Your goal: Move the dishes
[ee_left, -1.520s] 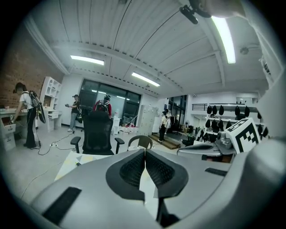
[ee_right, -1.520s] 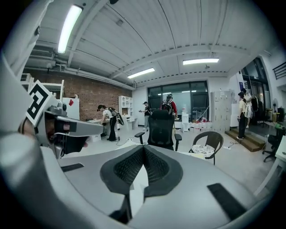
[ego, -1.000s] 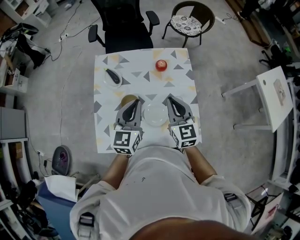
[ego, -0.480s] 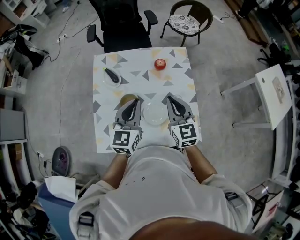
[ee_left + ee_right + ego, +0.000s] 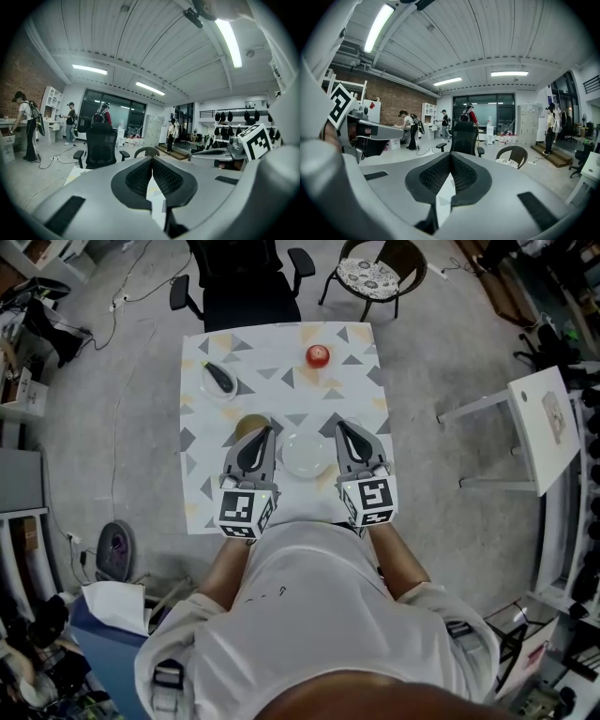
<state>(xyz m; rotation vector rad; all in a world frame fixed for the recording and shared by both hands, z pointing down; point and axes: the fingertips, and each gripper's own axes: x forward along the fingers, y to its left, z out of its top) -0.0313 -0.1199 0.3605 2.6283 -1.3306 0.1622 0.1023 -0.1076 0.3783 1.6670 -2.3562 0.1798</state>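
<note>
The white plate is sitting toward the near edge of the table, on a cloth printed with grey and yellow triangles. The left gripper and the right gripper are flanking it, one just beside each rim and neither touching it. Both are pointing away from the person. Each gripper's jaws are pressed together at the tips and are clasping nothing.

A tan bowl is resting just beyond the plate on the left, with the left gripper's tip partly covering it. Farther back on the left, a small dish is carrying a dark oblong thing. A red apple is sitting well apart from it, on the far right of the cloth.

Past the table, a black office chair and a wicker chair are standing on the grey floor.
</note>
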